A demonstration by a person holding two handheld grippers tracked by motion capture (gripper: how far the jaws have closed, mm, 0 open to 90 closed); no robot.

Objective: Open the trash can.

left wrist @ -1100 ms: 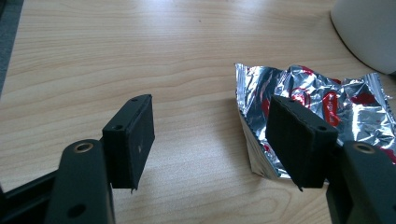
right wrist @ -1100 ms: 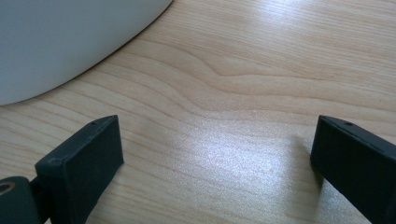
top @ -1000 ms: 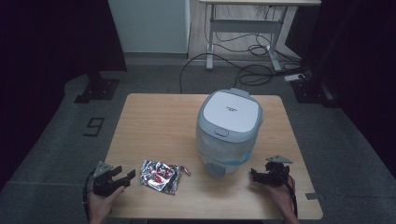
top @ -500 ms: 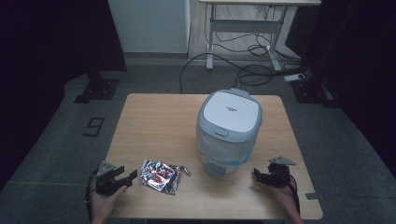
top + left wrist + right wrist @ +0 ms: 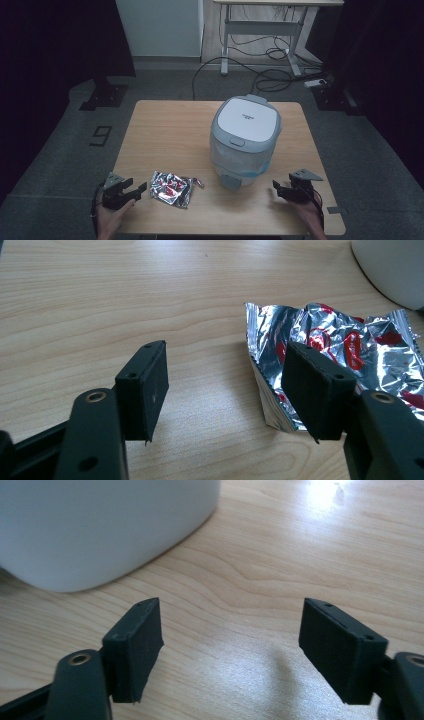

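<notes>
Wooden table [image 5: 165, 125] carries all items; floor w/ cables lies beyond its far edge. Largest item: grey-and-white lidded bin [image 5: 245, 140], clear liner bag showing under its lid, standing right of centre; its white wall also fills the upper-left corner of the right gripper view [image 5: 95, 525]. Next: crumpled silver foil wrapper w/ red print [image 5: 172, 187], lying flat near the front edge, left of the bin & apart from it. Left gripper [image 5: 131, 191] sits just beside the wrapper's left end; in the left gripper view [image 5: 222, 390] jaws stand wide apart, gripping nothing, w/ the wrapper [image 5: 370, 340] partly behind the right-hand jaw. Right gripper [image 5: 276, 187] sits at front right, near the bin base; its jaws [image 5: 230, 645] are well apart w/ bare wood between, having just been closing a little.
</notes>
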